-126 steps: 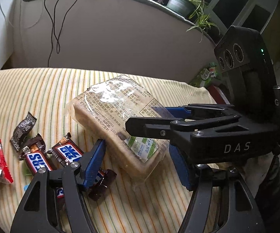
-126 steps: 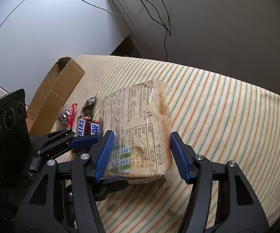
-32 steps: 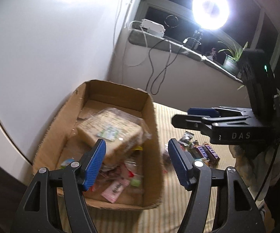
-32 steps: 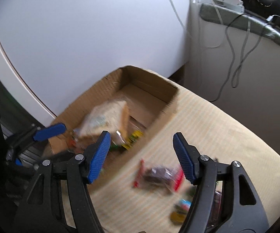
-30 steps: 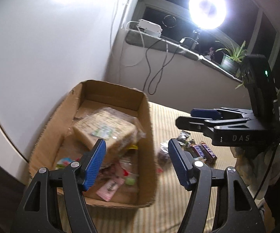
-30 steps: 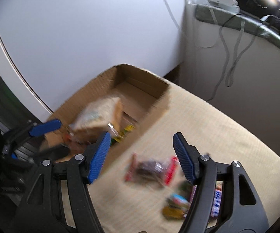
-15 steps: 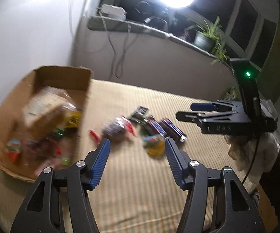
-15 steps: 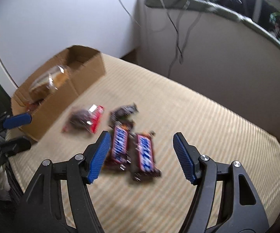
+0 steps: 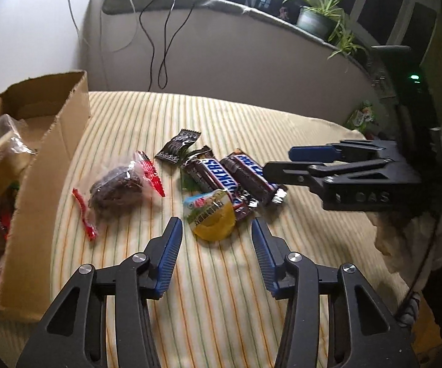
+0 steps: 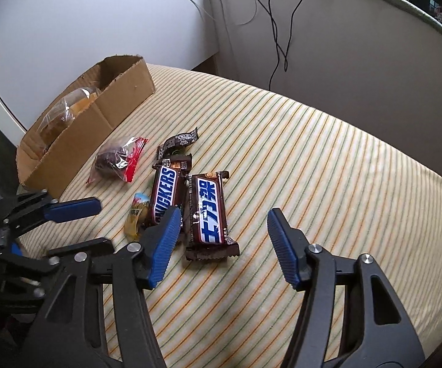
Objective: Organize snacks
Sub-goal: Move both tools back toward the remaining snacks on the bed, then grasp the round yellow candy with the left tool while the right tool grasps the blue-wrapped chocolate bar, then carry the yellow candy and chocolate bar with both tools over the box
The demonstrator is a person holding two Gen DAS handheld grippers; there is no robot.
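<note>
Loose snacks lie on the striped cloth: two Snickers bars (image 9: 213, 175) (image 10: 210, 210), a yellow jelly cup (image 9: 212, 216), a clear bag with red ends holding dark pieces (image 9: 119, 187) and a small dark wrapper (image 9: 178, 146). My left gripper (image 9: 217, 240) is open and empty, just short of the jelly cup. My right gripper (image 10: 223, 234) is open and empty, its jaws standing either side of the near end of the right Snickers bar. The cardboard box (image 9: 55, 141) at the left holds the bread pack (image 10: 64, 113) and other snacks.
A grey wall with hanging black cables (image 9: 159, 46) stands behind the table. A potted plant (image 9: 316, 20) sits on the ledge above. The table's rounded far edge (image 10: 374, 141) runs along the right. The cloth right of the snacks is bare.
The bread pack, held between both grippers earlier, now lies in the box. Both grippers have swung from the box to the loose snacks and come lower and closer.
</note>
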